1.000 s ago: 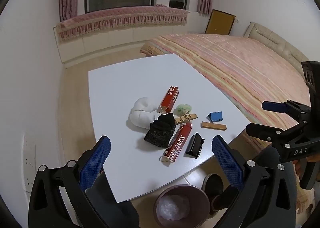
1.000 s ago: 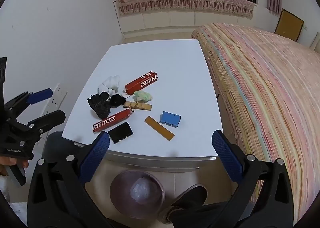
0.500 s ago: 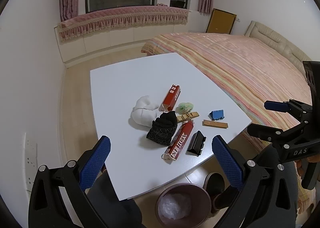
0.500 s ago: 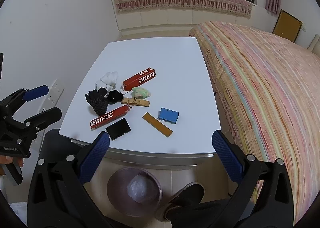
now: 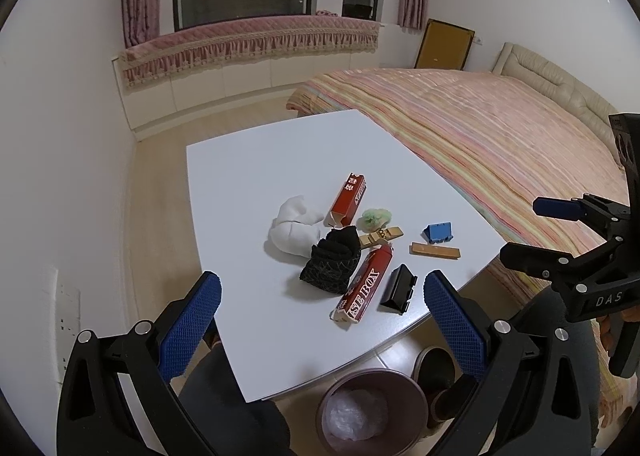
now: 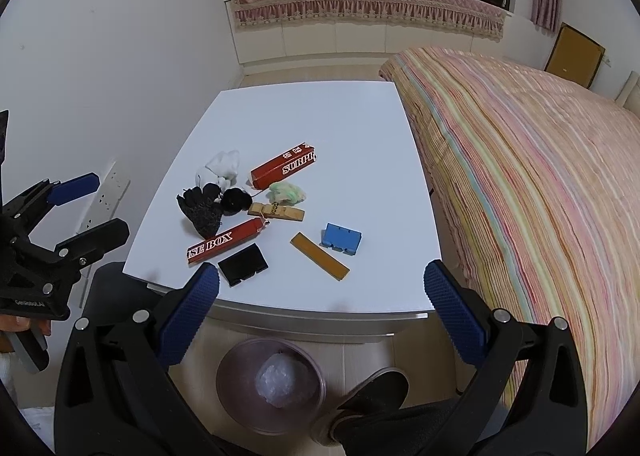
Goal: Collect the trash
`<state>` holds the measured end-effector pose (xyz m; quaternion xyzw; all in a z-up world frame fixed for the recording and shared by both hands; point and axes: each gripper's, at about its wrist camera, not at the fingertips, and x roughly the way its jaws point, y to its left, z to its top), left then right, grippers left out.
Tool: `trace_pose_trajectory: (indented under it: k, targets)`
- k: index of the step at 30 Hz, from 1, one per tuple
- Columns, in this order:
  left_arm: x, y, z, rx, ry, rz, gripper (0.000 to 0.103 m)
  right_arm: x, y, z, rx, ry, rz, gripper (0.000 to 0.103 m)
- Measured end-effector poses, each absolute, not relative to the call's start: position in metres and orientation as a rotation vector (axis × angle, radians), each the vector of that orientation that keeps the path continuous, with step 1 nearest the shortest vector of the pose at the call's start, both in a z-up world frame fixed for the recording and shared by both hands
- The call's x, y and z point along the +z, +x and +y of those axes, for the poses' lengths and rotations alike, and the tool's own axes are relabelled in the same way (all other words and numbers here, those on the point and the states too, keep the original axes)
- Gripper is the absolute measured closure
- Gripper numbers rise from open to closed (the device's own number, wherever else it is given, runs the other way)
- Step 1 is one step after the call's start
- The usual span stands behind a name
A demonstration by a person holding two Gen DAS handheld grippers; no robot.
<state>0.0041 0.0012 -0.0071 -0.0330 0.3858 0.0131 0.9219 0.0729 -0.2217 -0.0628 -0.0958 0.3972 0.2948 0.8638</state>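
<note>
A white table [image 5: 248, 176] [image 6: 304, 116] carries a cluster of litter: two red boxes [image 5: 349, 200] [image 5: 364, 284], a white wad [image 5: 294, 224], a black net cloth [image 5: 334, 260], a green wad [image 5: 376, 216] [image 6: 286, 192], a wooden clip [image 6: 276, 211], a blue holder [image 6: 341, 238], a tan strip [image 6: 319, 256] and a black holder [image 6: 243, 265]. A brown bin [image 5: 370, 412] [image 6: 270, 382] with a clear bag stands on the floor under the near edge. My left gripper [image 5: 320, 326] is open and empty above the near edge. My right gripper [image 6: 320, 314] is open and empty too.
A bed with a striped pink cover [image 5: 480, 144] [image 6: 520, 160] runs along the table's right side. A white wall with sockets [image 5: 66, 320] is on the left. A shoe [image 6: 372, 400] rests beside the bin. A cushioned window bench [image 5: 248, 44] lies at the back.
Both grippers have risen and drawn back a little, so the table and litter look slightly smaller and farther. Both stay open. Nothing on the table has moved.
</note>
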Motion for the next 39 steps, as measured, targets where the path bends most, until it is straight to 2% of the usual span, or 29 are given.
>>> trace_pose_trajectory:
  k: [30, 39]
  targets:
    - [-0.019, 0.010, 0.000, 0.017, -0.083, 0.826, 0.006, -0.075, 0.079, -0.222, 0.616, -0.183, 0.864, 0.003]
    - [-0.031, 0.031, 0.006, -0.024, -0.110, 0.842, 0.006, -0.090, 0.105, -0.213, 0.595, -0.162, 0.903, 0.003]
